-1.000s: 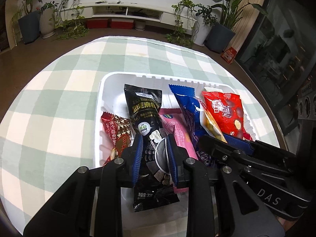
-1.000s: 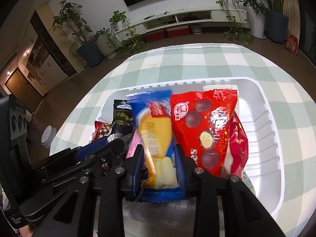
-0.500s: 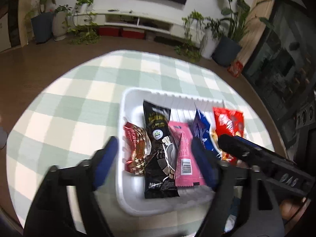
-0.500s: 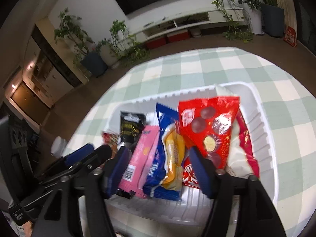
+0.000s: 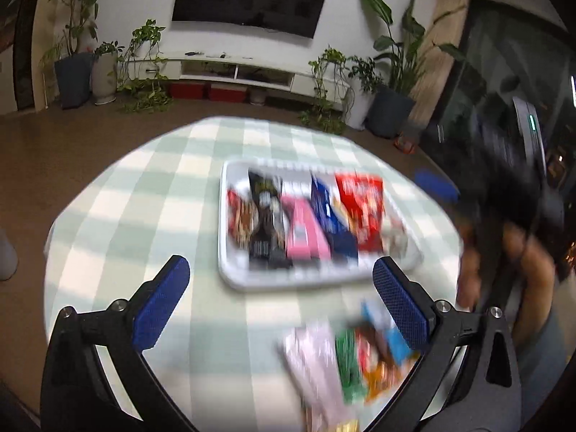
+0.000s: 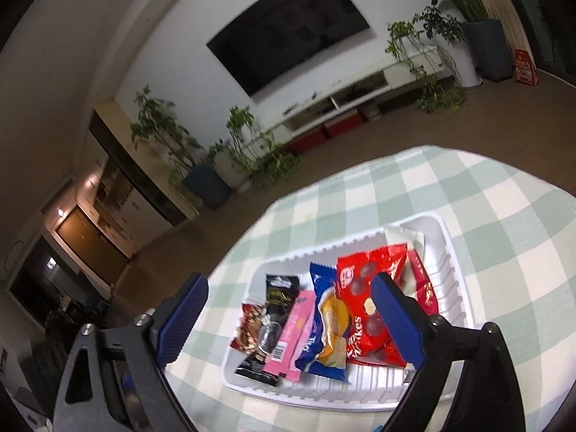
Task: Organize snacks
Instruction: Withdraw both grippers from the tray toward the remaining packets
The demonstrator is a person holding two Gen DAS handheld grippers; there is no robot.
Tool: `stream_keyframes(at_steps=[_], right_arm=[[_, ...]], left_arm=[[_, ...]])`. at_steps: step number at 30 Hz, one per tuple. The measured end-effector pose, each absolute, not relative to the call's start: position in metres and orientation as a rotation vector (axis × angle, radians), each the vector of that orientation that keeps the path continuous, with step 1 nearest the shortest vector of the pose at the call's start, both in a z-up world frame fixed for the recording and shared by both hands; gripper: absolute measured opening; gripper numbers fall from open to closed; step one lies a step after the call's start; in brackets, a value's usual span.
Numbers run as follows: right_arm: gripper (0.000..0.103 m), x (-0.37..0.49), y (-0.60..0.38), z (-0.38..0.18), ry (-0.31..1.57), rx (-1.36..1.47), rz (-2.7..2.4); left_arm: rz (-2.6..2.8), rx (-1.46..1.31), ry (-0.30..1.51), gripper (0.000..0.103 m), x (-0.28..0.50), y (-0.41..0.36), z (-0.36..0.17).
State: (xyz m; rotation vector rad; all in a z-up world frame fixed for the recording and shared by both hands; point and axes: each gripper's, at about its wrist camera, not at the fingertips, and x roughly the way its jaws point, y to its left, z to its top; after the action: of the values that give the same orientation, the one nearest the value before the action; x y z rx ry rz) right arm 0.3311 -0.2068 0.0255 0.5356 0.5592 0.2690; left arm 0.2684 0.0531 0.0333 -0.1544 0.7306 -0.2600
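A white tray [image 6: 454, 262] sits on the green-and-cream checked tablecloth [image 6: 504, 194], ahead of and below both my tongs. Five snack packets lie in it side by side: a brown-red one [image 6: 248, 331], a black one [image 6: 279, 295], a pink one [image 6: 297, 327], a blue-and-yellow one [image 6: 329, 318] and a red one [image 6: 367, 288]. My right tongs [image 6: 288, 318] have just been opening and stand spread wide above the tray, pinching nothing. My left tongs [image 5: 279, 304] have also just been opening; they hang spread and empty nearer me than the tray. More loose packets [image 5: 345, 360], blurred, lie on the cloth just beside the left tongs' right finger.
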Motion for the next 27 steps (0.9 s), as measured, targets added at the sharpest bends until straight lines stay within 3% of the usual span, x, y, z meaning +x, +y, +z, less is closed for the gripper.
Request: stream_keyframes(at_steps=[7,13,27], right_arm=[[0.098,0.307,-0.226,0.026,0.527,0.627,0.285],[0.101,0.287,-0.243,0.014,0.53,0.756,0.31],[0.102,0.208,-0.293,-0.011,0.471,0.973,0.223]], left_arm=[[-0.245,-0.105,0.724,0.103,0.164,0.036,0.004],[-0.253,-0.052,0.686,0.103,0.098,0.017,0.01],[-0.239,-0.047,0.671,0.103,0.069,0.008,0.028]])
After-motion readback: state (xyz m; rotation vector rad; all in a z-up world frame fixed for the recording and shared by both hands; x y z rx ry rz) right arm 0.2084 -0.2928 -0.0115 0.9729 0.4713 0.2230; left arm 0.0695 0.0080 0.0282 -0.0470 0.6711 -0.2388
